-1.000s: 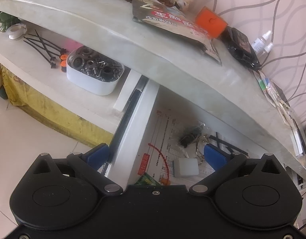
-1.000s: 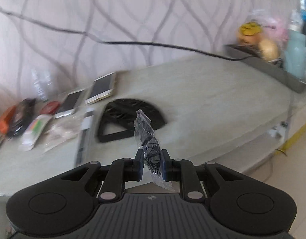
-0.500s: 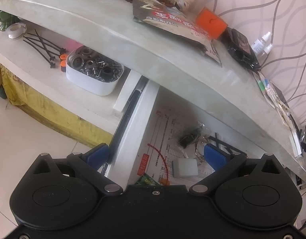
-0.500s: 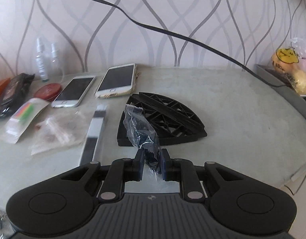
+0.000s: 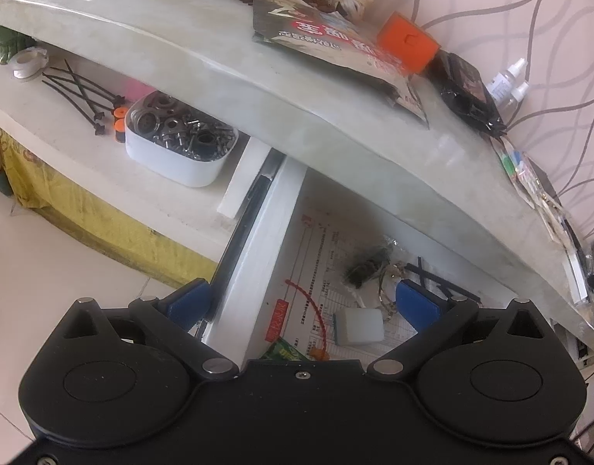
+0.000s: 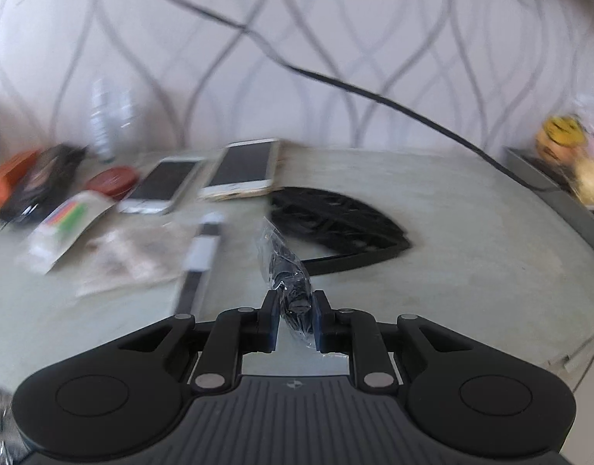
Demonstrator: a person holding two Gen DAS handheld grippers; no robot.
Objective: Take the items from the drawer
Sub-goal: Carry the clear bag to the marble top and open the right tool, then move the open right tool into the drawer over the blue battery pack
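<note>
Our left gripper [image 5: 303,302] hangs spread wide over the open drawer [image 5: 258,232], where a white block [image 5: 359,326] lies on printed paper. Our right gripper [image 6: 296,319] pinches a small clear plastic bag [image 6: 285,271] — crinkled, dark contents — above the tabletop [image 6: 471,240], near a black plastic grid [image 6: 335,228].

- We see soft, even daylight in both views, with pale glare along the desktop edge [image 5: 204,66].
- Shade falls under that top, dimming the open drawer [image 5: 328,255].
- Our right wrist view is smeared: the phones [image 6: 239,172] blur sideways.
- Fisheye bending curves straight edges; the corners darken.
</note>
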